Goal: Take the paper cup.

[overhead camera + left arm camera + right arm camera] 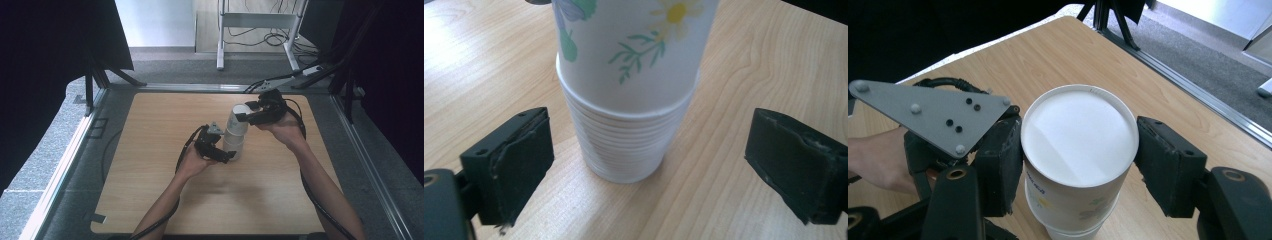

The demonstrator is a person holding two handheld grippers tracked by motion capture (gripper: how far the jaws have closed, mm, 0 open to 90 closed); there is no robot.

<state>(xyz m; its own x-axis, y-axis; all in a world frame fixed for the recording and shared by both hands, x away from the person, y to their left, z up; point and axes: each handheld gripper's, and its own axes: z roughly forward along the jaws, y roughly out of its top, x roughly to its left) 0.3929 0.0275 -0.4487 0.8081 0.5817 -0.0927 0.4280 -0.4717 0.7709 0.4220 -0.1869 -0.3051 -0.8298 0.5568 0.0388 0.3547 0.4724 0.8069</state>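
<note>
Right fingers [998, 165] clamp the top cup [1078, 145], left gripper [649, 165] wide open beside the stack [624, 145]; you're mid-separation, lift straight up.

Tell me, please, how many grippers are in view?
2. The left gripper stands open around the base of the cup stack, near the table's middle; the right gripper is shut on the top cup.

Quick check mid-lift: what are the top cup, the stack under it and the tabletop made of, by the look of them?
Top cup: likely paper, matte white, printed flowers on the wall, flat upturned base. Stack: seemingly the same paper cups, upside down, thin rolled rims layered closely. Table: light wood-grain surface, smooth with a faint sheen; possibly laminate rather than solid wood.
</note>
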